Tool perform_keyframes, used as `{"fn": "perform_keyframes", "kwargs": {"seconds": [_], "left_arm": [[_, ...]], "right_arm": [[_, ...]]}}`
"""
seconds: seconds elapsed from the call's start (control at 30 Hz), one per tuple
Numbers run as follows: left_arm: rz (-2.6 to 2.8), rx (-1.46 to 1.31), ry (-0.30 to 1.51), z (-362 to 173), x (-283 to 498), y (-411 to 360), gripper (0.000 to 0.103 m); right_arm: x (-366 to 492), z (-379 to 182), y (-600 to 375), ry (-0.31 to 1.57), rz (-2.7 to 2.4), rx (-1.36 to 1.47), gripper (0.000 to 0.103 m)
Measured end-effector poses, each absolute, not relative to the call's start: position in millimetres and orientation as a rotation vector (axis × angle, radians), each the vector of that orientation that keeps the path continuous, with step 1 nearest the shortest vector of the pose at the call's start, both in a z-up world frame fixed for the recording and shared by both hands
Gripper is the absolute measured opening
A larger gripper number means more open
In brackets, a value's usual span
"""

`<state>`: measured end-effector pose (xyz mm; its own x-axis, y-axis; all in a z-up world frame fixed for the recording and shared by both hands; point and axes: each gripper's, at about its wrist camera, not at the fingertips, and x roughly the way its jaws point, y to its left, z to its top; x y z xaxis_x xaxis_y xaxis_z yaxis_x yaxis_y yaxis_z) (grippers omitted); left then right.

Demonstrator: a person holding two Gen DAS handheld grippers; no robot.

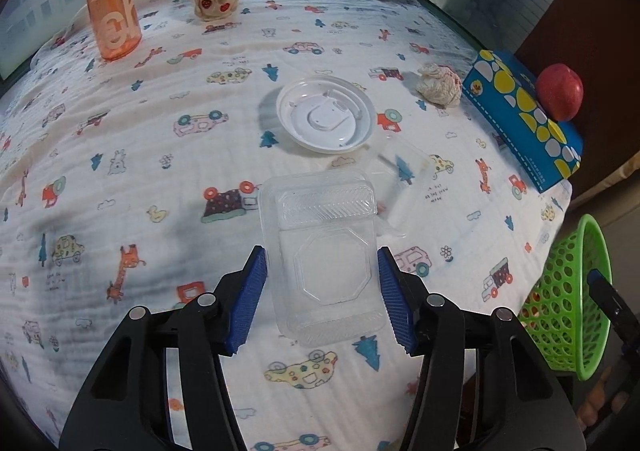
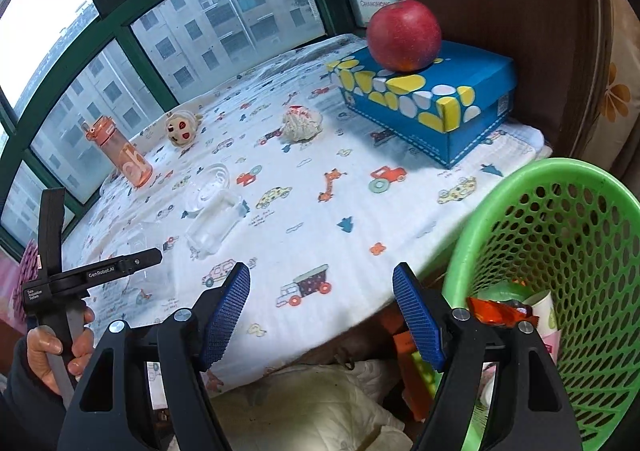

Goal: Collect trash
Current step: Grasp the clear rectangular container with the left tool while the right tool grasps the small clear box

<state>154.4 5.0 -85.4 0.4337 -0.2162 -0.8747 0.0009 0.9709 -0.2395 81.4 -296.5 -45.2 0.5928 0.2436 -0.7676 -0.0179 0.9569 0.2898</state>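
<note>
Your left gripper (image 1: 322, 293) has its jaws apart, a clear box (image 1: 324, 255) between them. Your right gripper (image 2: 322, 313) is spread and holds nothing, the basket (image 2: 568, 235) beside its right jaw.

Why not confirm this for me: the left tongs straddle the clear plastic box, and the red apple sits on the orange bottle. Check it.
One detail is wrong. The red apple sits on the blue box, not the orange bottle; the right wrist view shows it. The left tongs do straddle the clear plastic box.

You see a glossy clear plastic clamshell box (image 1: 324, 255) on crinkled matt cotton cloth (image 1: 160, 179), beside a perforated green plastic basket (image 2: 560, 243).
</note>
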Motion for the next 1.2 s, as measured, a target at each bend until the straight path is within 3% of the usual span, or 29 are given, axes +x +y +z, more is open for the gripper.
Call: {"fn": "perform_keyframes", "kwargs": {"seconds": [0.6,1.07,1.2], "left_arm": [[-0.088,-0.281,1.04,-73,142,107,0.055],[-0.112,-0.312,1.031,-78,142,124,0.055],[-0.113,-0.316,1.035,-80,143,123,0.055]], "right_arm": [[190,-83,-150,1.122,0.217,0.317,0.068],[237,-121,-123,1.232,0.078,0.345,0.066],[240,-129,-122,1.25,0.06,0.34,0.061]]}}
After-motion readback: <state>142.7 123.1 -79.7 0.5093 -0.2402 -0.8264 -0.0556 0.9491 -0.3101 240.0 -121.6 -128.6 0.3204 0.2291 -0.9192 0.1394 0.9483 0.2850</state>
